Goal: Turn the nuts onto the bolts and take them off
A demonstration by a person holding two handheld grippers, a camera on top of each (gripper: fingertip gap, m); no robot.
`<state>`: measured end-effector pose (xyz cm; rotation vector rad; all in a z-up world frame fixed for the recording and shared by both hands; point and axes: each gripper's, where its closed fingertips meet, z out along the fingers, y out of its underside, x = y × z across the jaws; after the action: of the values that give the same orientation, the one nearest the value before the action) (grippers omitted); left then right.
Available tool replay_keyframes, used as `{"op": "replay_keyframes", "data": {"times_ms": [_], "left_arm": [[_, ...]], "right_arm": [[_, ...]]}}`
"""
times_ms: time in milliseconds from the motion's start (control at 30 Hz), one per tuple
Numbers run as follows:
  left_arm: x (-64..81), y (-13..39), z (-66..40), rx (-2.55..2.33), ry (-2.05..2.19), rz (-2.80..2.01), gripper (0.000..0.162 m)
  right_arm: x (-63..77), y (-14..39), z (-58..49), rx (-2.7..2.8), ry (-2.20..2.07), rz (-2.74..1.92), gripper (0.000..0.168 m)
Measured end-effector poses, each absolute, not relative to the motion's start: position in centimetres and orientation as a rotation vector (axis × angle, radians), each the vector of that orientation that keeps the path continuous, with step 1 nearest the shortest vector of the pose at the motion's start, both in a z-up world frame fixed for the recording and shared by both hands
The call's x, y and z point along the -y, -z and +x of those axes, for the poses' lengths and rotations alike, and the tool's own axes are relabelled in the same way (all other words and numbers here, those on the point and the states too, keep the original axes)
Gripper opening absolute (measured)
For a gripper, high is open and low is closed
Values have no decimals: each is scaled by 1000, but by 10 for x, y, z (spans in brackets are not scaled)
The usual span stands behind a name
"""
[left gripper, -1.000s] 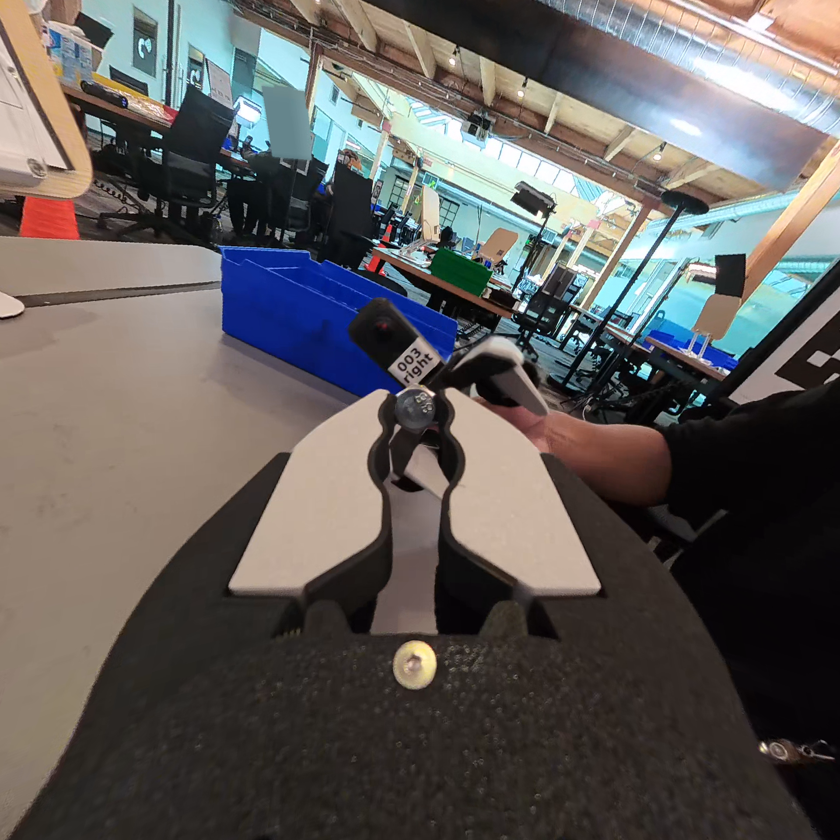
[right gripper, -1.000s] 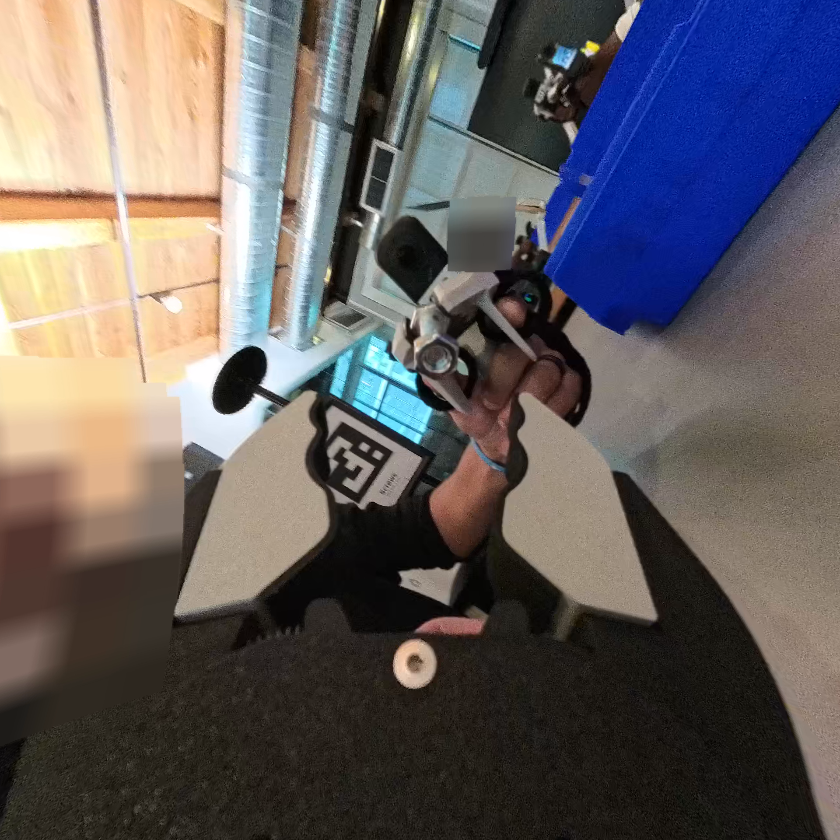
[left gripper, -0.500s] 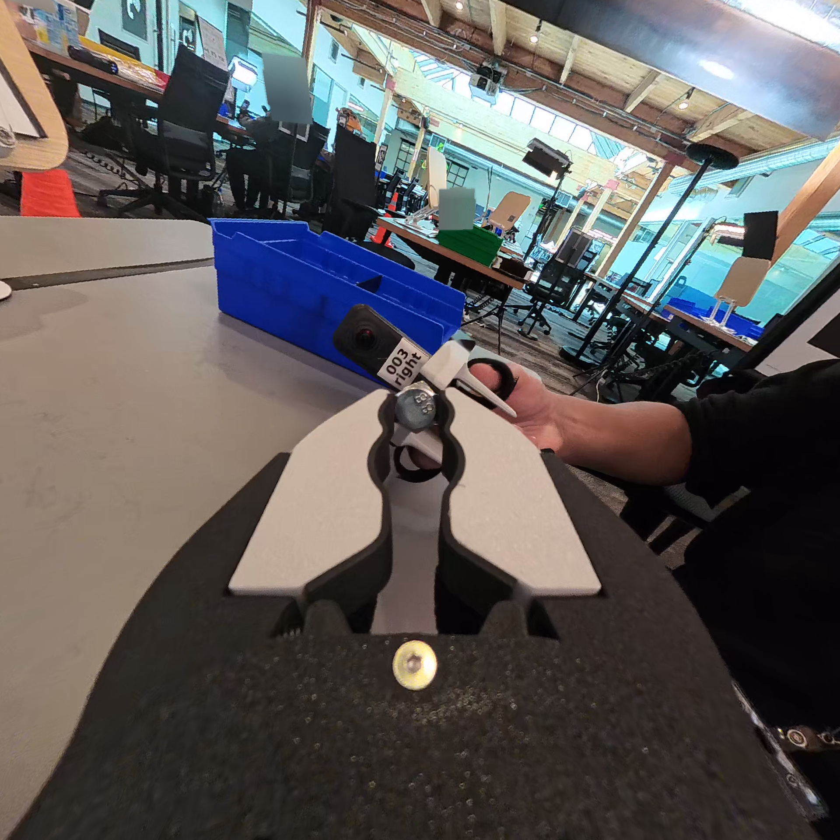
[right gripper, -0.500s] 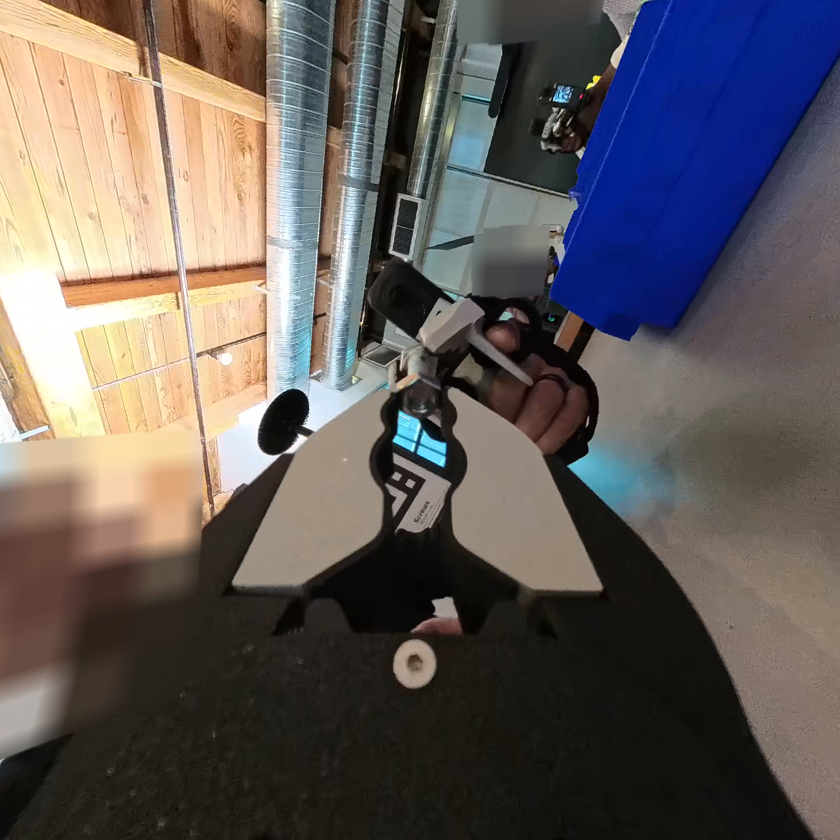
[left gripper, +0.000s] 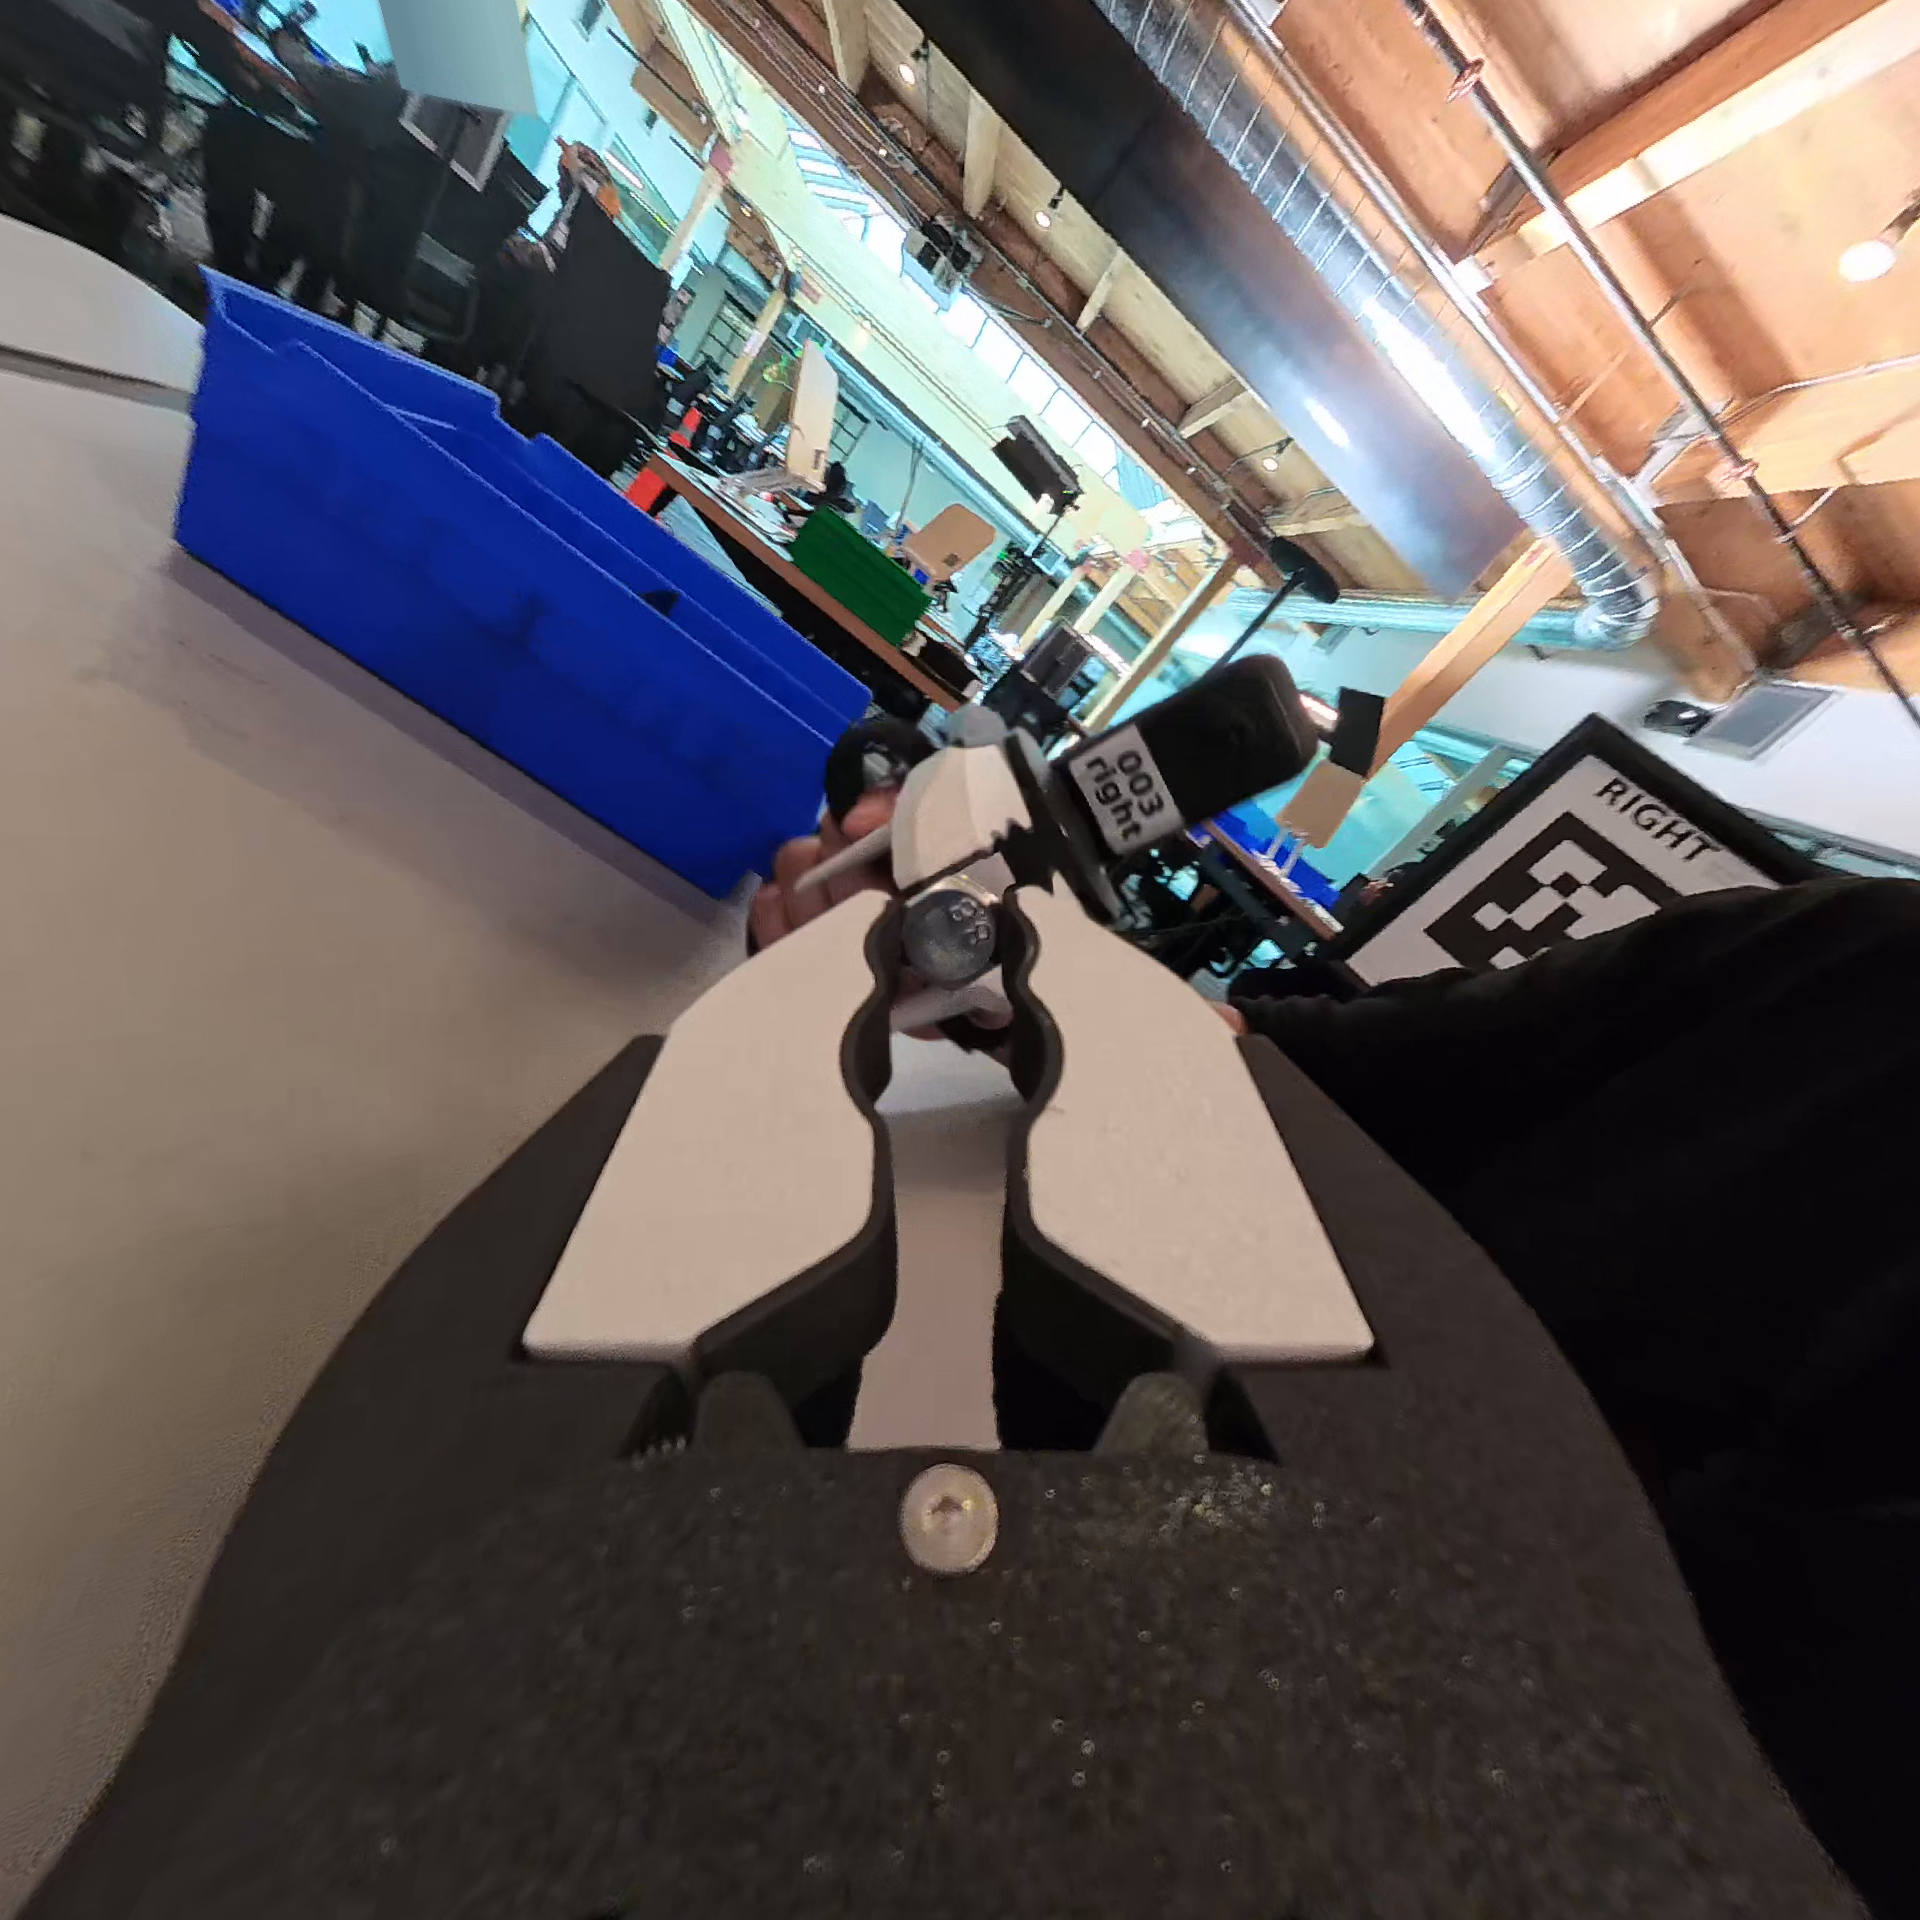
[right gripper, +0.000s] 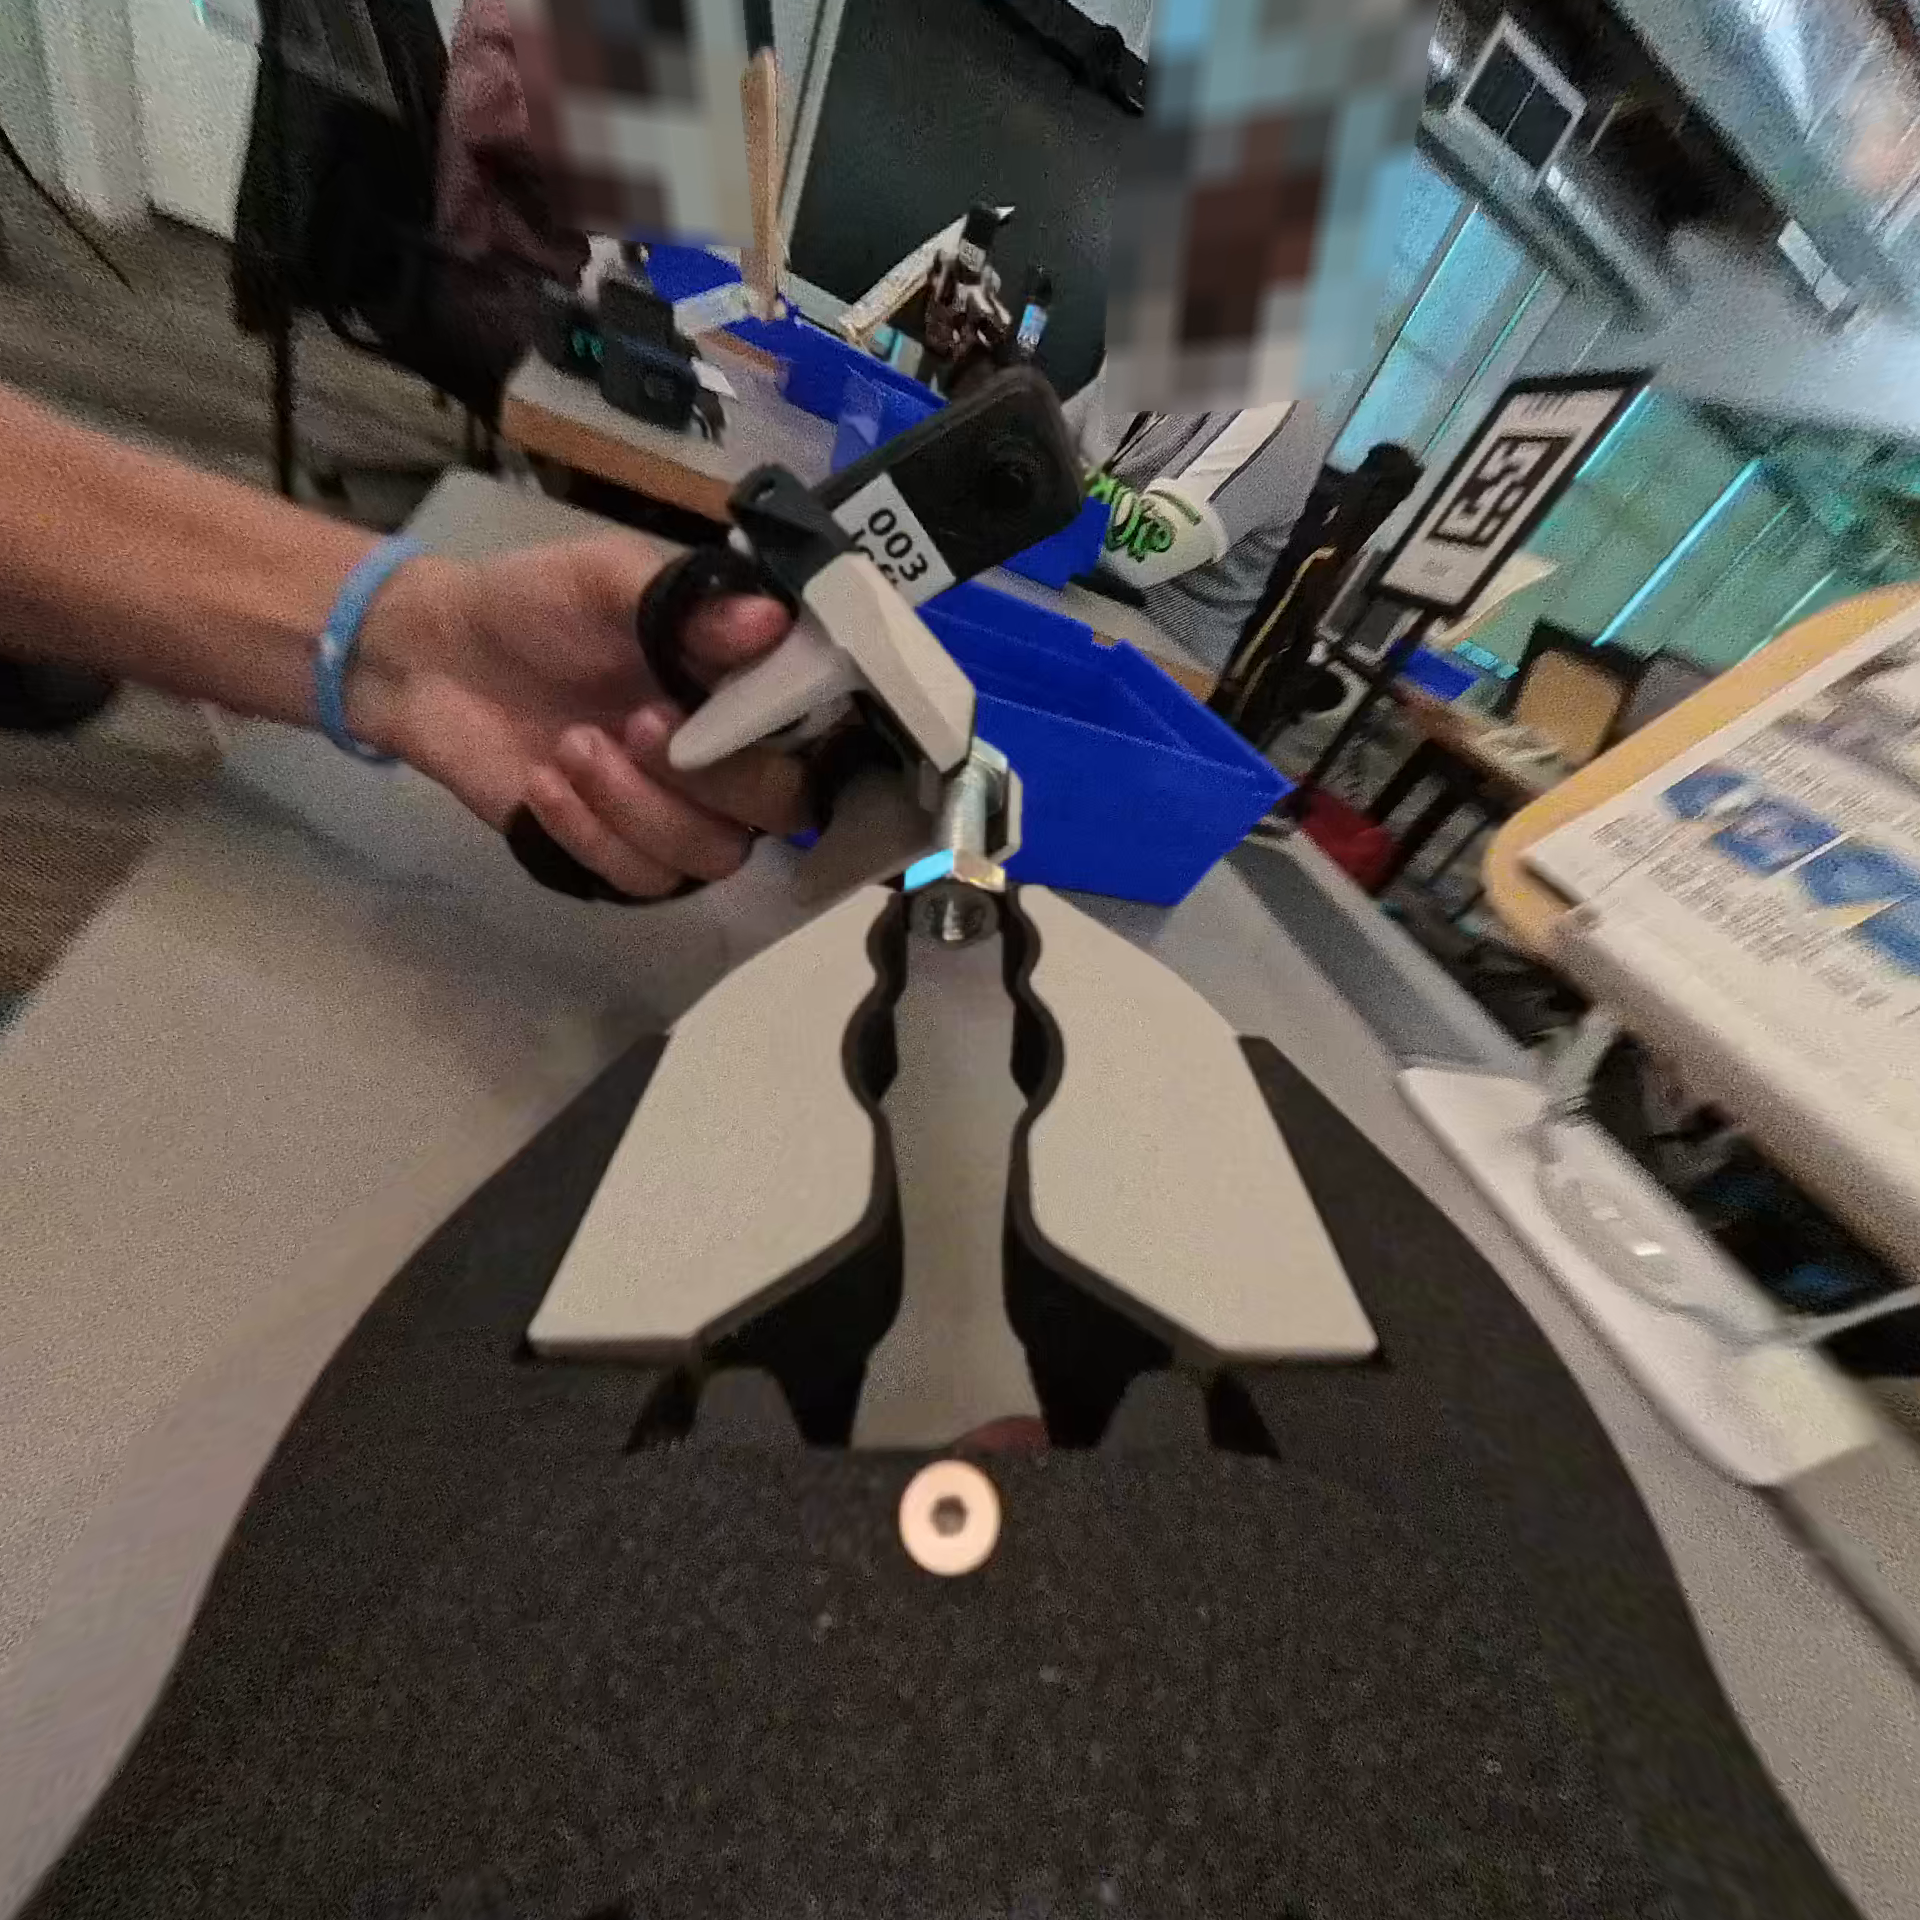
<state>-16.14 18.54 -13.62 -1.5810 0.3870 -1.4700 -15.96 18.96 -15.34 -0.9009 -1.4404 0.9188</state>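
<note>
the left gripper [left gripper: 951,951] is seen nearest in the left wrist view, its fingers [left gripper: 748,1143] drawn close and pinching the round head of the bolt [left gripper: 948,940] at their tips. just behind the bolt head, the right gripper [left gripper: 961,831] is seen, tilted, with a black camera above it and a hand [left gripper: 821,862] around its handle. the grey table [left gripper: 260,987] is seen lower left, and the blue bin [left gripper: 468,613] is placed on it farther back.

in the right wrist view, the right gripper [right gripper: 951,920] is seen with its fingers [right gripper: 758,1122] brought close around the end of the bolt [right gripper: 961,821]; a shiny nut [right gripper: 956,871] is seen on the thread just beyond the tips, and it cannot be told for sure if the tips press on the nut or on the bolt end. the bolt is held up in the air above the table [right gripper: 208,1091], between both grippers. beyond it the left gripper [right gripper: 971,779] is held by a hand [right gripper: 582,717] with a blue wristband. the blue bin [right gripper: 1101,769] is seen behind, and a stand with printed sheets [right gripper: 1745,831] at the right.
</note>
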Motion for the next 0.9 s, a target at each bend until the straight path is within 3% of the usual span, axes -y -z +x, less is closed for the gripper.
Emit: {"op": "replay_keyframes", "data": {"times_ms": [267, 367, 567, 700, 800, 900], "left_arm": [[-184, 150, -147, -349, 1576, -1695, 16], [-186, 155, -146, -284, 1636, -1708, 17], [-185, 150, -146, -281, 1667, -1672, 17], [-184, 143, -151, -282, 1665, -1632, 17], [-187, 138, -160, -287, 1609, -1598, 16], [-190, 133, -170, -327, 1444, -1573, 17]], "right_arm": [[-197, 158, -146, 1483, 294, -184, 18], [-197, 161, -144, 1444, 457, -65, 17], [-195, 156, -143, 1432, 233, -238, 17], [-192, 156, -139, 1441, 31, -345, 54], [-201, 158, -140, 1413, -317, -624, 69], [-196, 174, -149, 1408, -897, -1016, 73]]}}
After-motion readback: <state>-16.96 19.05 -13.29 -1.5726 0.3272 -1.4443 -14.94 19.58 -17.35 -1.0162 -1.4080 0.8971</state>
